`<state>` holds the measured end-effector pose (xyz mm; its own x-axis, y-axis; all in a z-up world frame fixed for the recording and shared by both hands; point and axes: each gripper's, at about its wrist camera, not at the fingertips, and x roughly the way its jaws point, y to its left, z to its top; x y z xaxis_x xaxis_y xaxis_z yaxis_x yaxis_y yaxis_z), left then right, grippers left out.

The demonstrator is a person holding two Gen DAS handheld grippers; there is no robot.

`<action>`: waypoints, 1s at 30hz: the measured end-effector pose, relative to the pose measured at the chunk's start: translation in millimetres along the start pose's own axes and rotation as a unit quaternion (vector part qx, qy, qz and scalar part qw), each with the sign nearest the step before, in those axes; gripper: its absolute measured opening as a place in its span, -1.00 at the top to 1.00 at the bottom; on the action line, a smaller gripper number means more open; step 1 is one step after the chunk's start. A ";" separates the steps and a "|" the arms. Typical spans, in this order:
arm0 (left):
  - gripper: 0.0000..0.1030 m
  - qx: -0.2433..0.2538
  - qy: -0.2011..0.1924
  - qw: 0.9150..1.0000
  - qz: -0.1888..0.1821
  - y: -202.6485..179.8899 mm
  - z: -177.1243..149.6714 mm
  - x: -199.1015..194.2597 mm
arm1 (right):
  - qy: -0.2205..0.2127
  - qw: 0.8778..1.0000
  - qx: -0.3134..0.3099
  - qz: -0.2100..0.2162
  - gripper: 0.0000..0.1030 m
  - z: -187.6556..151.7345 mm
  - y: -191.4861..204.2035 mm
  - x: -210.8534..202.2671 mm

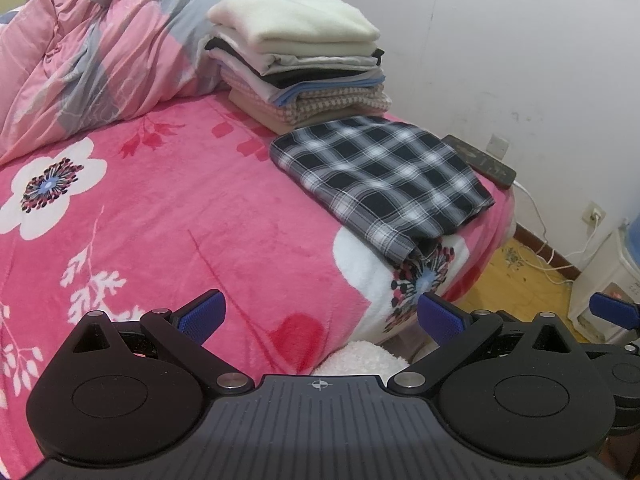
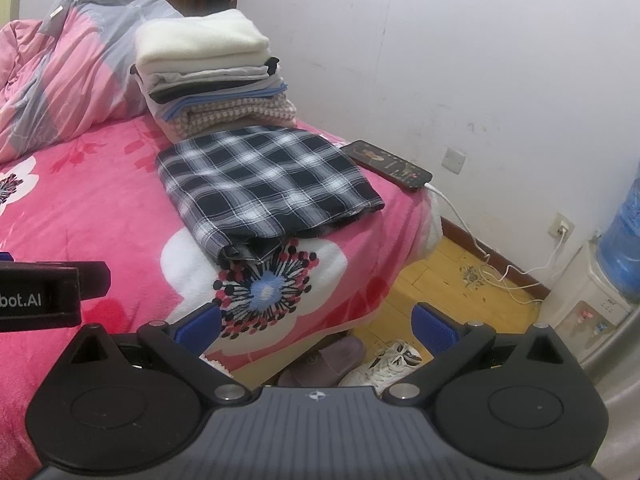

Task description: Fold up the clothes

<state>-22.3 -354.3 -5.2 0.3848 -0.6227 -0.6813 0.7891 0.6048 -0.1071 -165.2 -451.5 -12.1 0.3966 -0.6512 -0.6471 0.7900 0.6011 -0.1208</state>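
Both claws, left [image 1: 322,312] and right [image 2: 316,320], are spread wide, empty; folded plaid cloth [image 2: 260,180] is left ahead, beside the stack [image 2: 212,84], ready for stacking.

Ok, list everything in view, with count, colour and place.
plaid garment: one, black and white, folded on the bed near its corner
clothes stack: one, cream on top, behind the plaid
blanket: one, pink floral, covering the bed
quilt: one, pink and grey, bunched at the far end
phone: one, black, at the bed edge, cable attached
slipper, sneaker: one each, on the floor
water bottle: one, blue, far right
left hand-held gripper, right hand-held gripper: open, blue pads
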 end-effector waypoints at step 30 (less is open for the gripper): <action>-1.00 0.000 0.002 1.000 -0.001 0.7 -0.4 0.9 | 0.003 1.000 -0.001 -0.001 -1.00 -0.6 1.0 1.8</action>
<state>-21.7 -354.2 -6.2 0.3817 -0.6215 -0.6842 0.7898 0.6038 -0.1080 -164.0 -451.8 -13.9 0.3925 -0.6500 -0.6508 0.7894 0.6011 -0.1243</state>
